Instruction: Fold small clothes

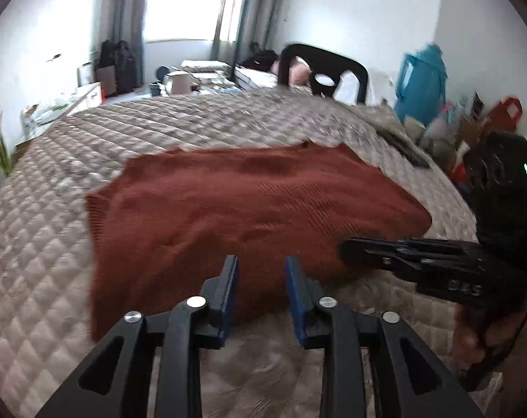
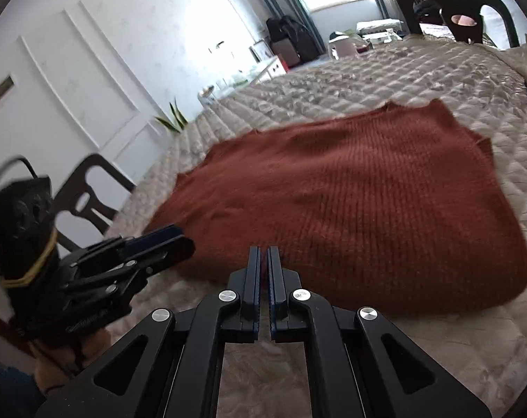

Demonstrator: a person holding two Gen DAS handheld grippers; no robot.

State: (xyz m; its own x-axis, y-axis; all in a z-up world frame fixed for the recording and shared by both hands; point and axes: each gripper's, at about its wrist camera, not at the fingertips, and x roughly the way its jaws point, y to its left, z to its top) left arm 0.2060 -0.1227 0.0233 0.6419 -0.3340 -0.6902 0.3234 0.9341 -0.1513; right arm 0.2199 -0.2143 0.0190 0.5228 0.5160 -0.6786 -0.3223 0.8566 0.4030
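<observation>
A rust-red knitted garment lies spread flat on the quilted beige bedspread. In the left wrist view my left gripper hovers over the garment's near edge, its blue pads apart with nothing between them. My right gripper is near the garment's front edge too. Its jaws are shut with only a thin slit, and I see no cloth gripped. Each gripper shows in the other's view: the right gripper comes in from the right, the left gripper from the left, both held by a hand.
A black chair stands at the bed's far side, another dark chair by the near left. A dark flat object lies on the bed's right edge. A blue hanging bag and clutter line the right wall.
</observation>
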